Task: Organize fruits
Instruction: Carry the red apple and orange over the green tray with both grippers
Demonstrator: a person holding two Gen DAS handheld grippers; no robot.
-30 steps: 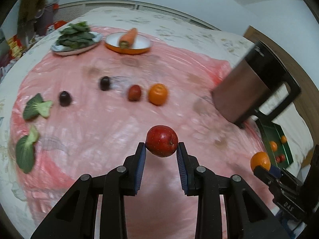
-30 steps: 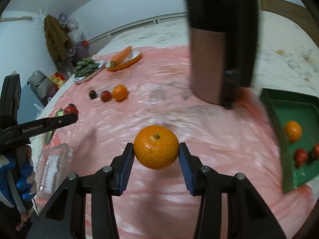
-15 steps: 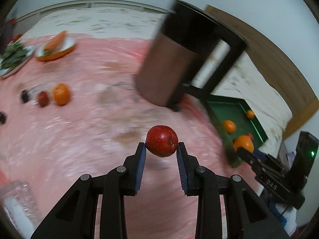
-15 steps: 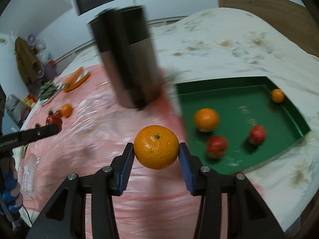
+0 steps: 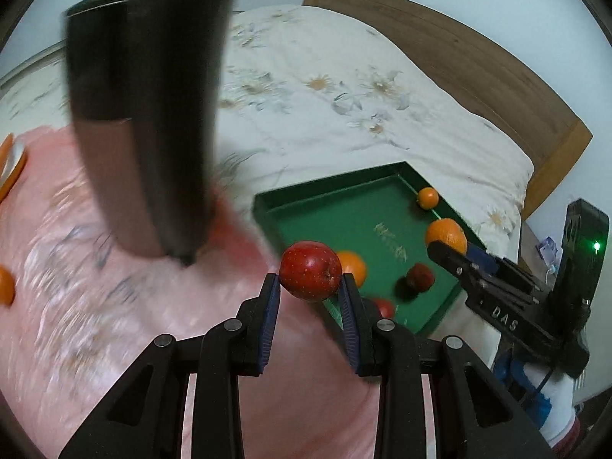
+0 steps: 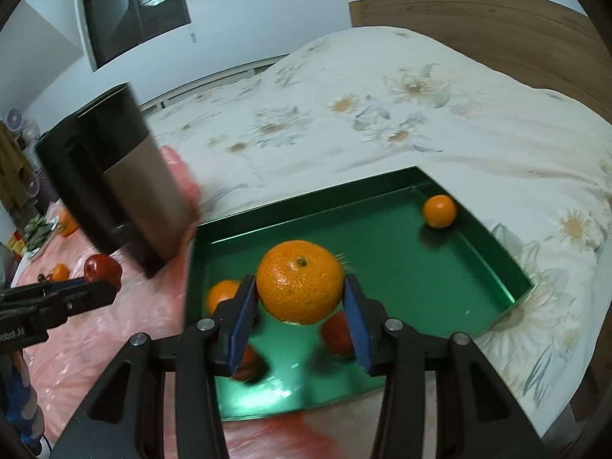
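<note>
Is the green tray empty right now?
No, the green tray already holds loose fruit, such as a small orange near its far corner.

Both grippers have swung toward the green tray (image 6: 497,244). The mandarin (image 6: 300,281) in the right gripper (image 6: 300,306) now hangs over the tray's interior, while the apple (image 5: 310,275) in the left gripper (image 5: 310,306) has reached its 9 o'clock edge. The dark cylinder (image 5: 141,114) has slid toward 10 o'clock in both views.
</note>
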